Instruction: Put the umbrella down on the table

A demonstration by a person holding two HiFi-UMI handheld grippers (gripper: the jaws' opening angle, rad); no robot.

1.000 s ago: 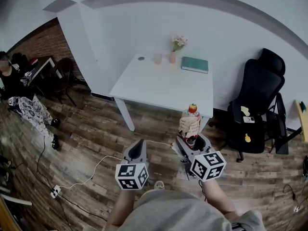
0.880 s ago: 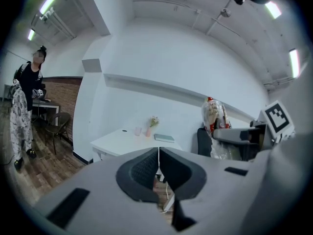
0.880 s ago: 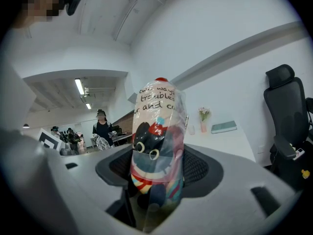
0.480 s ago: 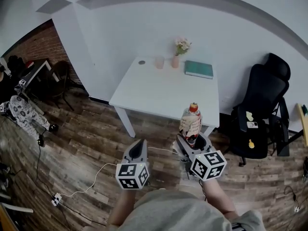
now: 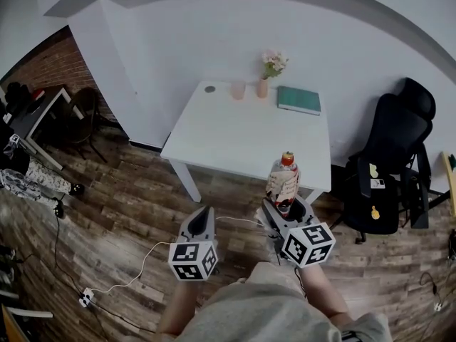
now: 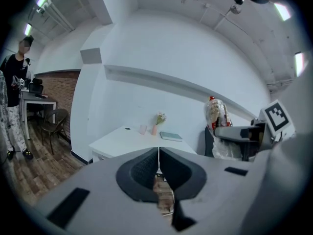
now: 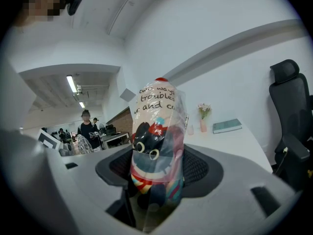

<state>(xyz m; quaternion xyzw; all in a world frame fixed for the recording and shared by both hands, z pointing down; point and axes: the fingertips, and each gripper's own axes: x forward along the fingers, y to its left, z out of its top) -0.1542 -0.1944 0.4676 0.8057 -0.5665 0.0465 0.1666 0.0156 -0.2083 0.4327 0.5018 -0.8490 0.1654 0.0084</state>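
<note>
Holding umbrella (image 5: 282,179) upright, right tongs (image 5: 286,206) pinching its lower end, so we can lay it on surface (image 5: 235,130); left tongs (image 5: 205,216) pressed together, empty.

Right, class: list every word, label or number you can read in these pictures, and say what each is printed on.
"ways", "troubles", "and c": three lines on the clear wrapper of the umbrella, held in the right gripper; their ends curve out of sight.
Tags on the office chair: too small to read.
Book cover: nothing legible.
</note>
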